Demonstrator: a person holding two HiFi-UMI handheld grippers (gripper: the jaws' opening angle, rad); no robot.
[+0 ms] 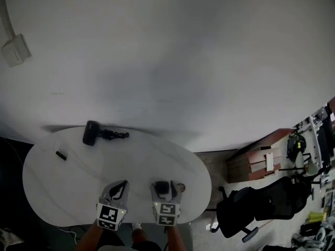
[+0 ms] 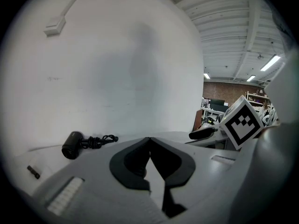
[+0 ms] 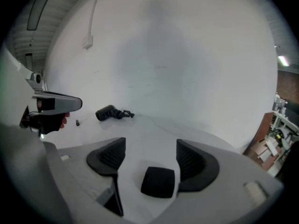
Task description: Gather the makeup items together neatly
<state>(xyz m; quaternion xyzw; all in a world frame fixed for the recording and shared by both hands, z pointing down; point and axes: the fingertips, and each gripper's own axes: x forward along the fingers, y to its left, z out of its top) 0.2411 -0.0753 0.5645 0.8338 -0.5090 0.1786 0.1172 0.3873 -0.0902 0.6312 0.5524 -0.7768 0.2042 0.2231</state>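
Observation:
A small black square compact (image 3: 158, 182) lies on the white table (image 1: 63, 182) between the spread fingers of my right gripper (image 3: 150, 149), which is open and does not touch it. In the head view that gripper (image 1: 164, 185) is at the table's near edge, with the compact (image 1: 163, 186) dark between its fingers. My left gripper (image 2: 149, 141) is shut with nothing in it, just left of the right one (image 1: 122, 185). A small black stick-like item (image 1: 61, 155) lies far left, also visible as a speck (image 2: 32, 171) (image 3: 77, 122).
A black hair dryer (image 1: 93, 133) with a coiled cord lies at the table's far left edge (image 2: 72, 144) (image 3: 106, 112). A small round object (image 1: 181, 187) sits right of my right gripper. A white wall stands behind the table. A black office chair (image 1: 246, 205) is on the right.

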